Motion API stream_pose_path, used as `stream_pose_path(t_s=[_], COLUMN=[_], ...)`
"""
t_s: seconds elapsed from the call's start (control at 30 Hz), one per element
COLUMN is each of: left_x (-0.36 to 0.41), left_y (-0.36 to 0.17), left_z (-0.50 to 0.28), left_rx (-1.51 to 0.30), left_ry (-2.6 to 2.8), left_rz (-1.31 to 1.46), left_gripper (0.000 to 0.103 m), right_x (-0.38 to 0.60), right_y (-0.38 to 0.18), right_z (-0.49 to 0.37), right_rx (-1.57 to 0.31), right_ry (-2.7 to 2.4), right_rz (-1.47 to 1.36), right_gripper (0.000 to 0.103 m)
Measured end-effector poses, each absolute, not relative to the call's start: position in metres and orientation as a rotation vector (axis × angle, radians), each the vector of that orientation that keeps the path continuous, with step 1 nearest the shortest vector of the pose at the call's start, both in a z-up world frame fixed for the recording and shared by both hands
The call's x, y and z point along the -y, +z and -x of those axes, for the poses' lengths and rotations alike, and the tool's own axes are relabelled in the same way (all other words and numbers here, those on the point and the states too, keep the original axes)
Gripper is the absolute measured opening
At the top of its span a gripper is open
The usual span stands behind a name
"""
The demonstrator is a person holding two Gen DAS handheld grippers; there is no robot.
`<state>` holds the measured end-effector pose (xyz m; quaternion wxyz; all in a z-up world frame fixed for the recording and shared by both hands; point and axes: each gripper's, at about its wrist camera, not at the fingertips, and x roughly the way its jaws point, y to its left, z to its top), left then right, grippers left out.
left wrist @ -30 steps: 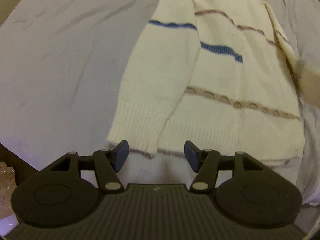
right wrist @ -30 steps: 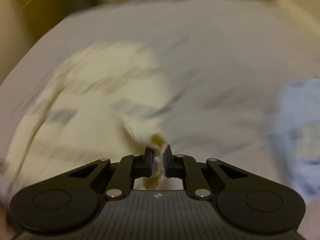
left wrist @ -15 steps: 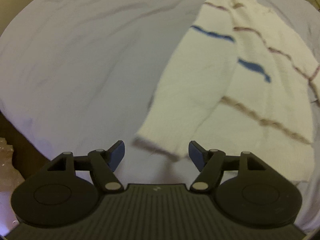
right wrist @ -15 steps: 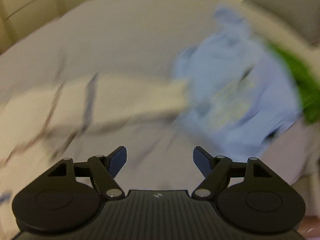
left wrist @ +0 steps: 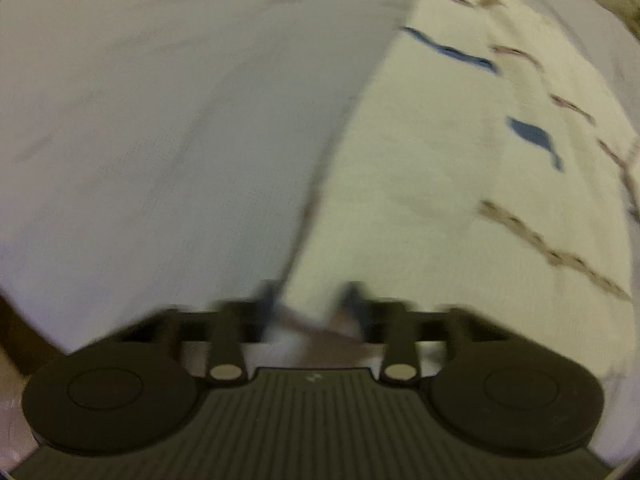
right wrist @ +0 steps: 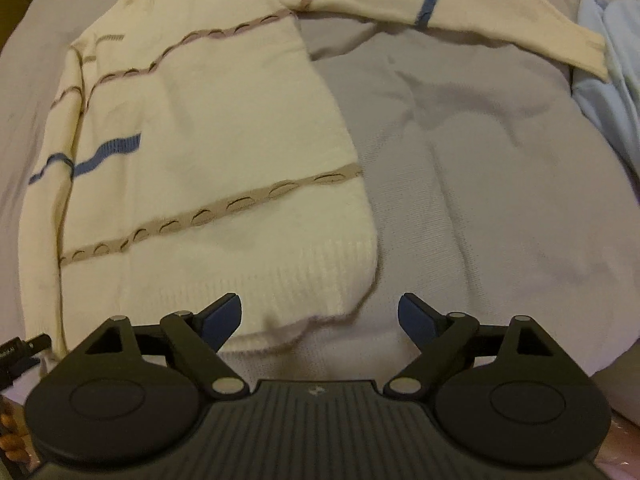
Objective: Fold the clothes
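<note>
Both grippers point steeply down at the cream sweater, which lies flat on a bed with a pale grey sheet. The left gripper has just pinched its fingers together on the sweater's hem corner, where a moment ago they stood spread. The right gripper, which earlier clamped the sleeve, is opening its fingers above the hem, holding nothing. A light blue garment lies beside the sleeve cuff.
</note>
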<state>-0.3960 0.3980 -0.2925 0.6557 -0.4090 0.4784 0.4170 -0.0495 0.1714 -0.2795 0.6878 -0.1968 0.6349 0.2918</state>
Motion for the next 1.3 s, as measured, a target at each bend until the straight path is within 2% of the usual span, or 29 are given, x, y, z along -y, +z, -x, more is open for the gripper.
stream_pose_path(t_s=[0.1,0.2,0.37,0.47,0.57,0.63,0.8,0.83,0.9,0.93,1.2,1.3], left_x=[-0.402,-0.429,-0.539,-0.613,-0.649,-0.644,-0.559,-0.539,-0.497,-0.48,-0.404,-0.404], left_y=[-0.271,-0.222,-0.142,-0.123,-0.136,-0.155,-0.226,-0.237,-0.259,-0.268,-0.301,-0.311], left_z=[0.39,0.417,0.492,0.528,0.537,0.529,0.475,0.463,0.44,0.429,0.388,0.39], left_rx=[-1.102,-1.022,-0.916,-0.897,-0.948,-0.97,-1.071,-1.079,-1.083,-1.082,-1.085,-1.042], left_ry=[0.929,0.952,1.229,1.403,1.443,1.378,1.014,0.94,0.8,0.752,0.658,0.734], left_rz=[0.764,0.647,0.425,0.407,0.438,0.496,0.751,0.807,0.916,0.955,1.005,1.041], left_gripper=[0.006,0.006,0.007,0.008,0.015,0.016,0.019,0.021,0.033,0.034,0.056,0.057], right_x=[-0.175,-0.18,-0.197,-0.208,-0.214,-0.211,-0.185,-0.178,-0.164,-0.157,-0.099,-0.084], right_y=[-0.277,-0.276,-0.265,-0.258,-0.252,-0.249,-0.249,-0.249,-0.25,-0.251,-0.282,-0.299], right_z=[0.051,0.046,0.06,0.071,0.08,0.083,0.078,0.074,0.066,0.063,0.028,0.017], right_rx=[-1.424,-1.429,-1.415,-1.401,-1.392,-1.386,-1.376,-1.373,-1.366,-1.364,-1.406,-1.419], right_ry=[0.603,0.566,0.583,0.593,0.584,0.573,0.498,0.486,0.467,0.468,0.513,0.545], right_rz=[0.435,0.428,0.395,0.379,0.37,0.359,0.31,0.29,0.246,0.227,0.024,-0.061], right_gripper=[0.088,0.088,0.088,0.089,0.089,0.089,0.089,0.089,0.089,0.089,0.088,0.088])
